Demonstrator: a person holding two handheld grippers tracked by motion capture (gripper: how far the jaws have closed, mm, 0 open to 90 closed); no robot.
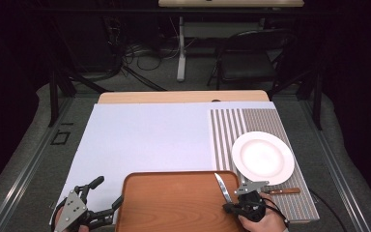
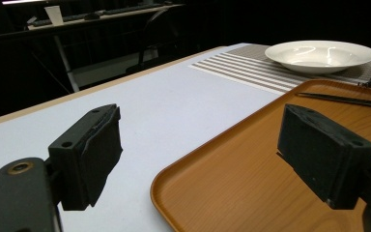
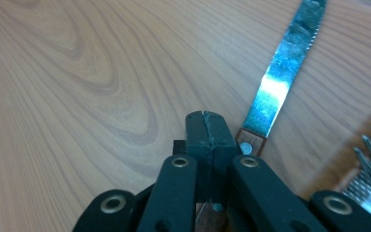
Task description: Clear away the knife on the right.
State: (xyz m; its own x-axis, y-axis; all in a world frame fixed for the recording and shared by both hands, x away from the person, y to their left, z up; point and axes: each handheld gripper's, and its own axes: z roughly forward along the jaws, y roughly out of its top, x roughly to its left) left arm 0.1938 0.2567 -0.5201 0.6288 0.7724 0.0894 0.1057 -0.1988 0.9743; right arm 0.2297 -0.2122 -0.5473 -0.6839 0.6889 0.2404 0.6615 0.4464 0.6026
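Over the tray [image 1: 174,203], right gripper [image 1: 241,195] jaws clamp 1 knife [image 1: 222,187]; left gripper [image 1: 107,195] jaws apart.

A glossy steel knife blade [image 3: 280,77] lies over the smooth wood-grain tray [image 3: 77,87], beside a shiny white plate [image 1: 262,157].

— Any lettering, brand or number you can make out anywhere?

— None that can be read. The white plate [image 1: 263,157] is plain, with no mark on its rim or bowl. The striped placemat [image 1: 227,137] carries only its stripes.

— The knife [image 3: 282,67], perhaps, on the blade?

— The blade shows glare and a serrated edge, no stamp I can read. The wooden tray [image 1: 174,203] shows grain alone.

— And the grippers?

— The grey plate on the left gripper [image 1: 98,199] bears holes, no writing. The black pads in both gripper views are bare.
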